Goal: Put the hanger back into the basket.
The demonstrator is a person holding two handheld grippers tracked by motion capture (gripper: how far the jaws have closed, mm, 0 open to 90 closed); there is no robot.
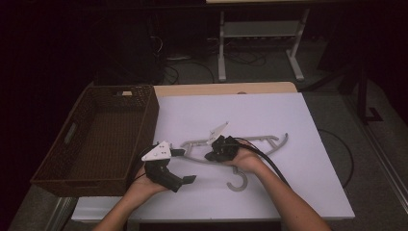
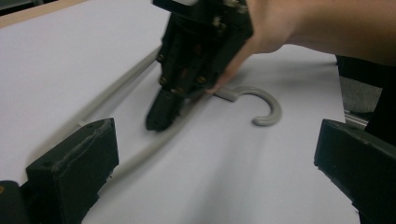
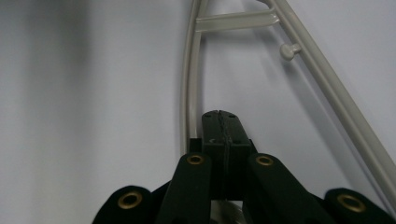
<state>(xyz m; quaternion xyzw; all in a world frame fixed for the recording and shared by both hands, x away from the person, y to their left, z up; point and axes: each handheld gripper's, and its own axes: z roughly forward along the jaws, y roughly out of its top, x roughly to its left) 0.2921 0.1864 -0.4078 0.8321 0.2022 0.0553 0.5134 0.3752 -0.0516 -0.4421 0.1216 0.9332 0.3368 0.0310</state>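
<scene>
Lying flat on the white worktop [image 1: 288, 125], the grey hanger [image 1: 269, 141] sits at centre, its hook [image 1: 238, 181] toward 6 o'clock; your right gripper [image 1: 217, 150] has its fingers clenched on the hanger's curved arm, while your left gripper [image 1: 180, 181], at its 8 o'clock, holds its fingers spread wide, released; a wicker basket [image 1: 144, 120] stands at 9 o'clock

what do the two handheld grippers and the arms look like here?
Both grippers are black with blocky jaws. The left gripper carries a white three-cornered plate; the right gripper trails a thick black cable and shows brass rivets on its linkage. Forearms are bare, without sleeves.
</scene>
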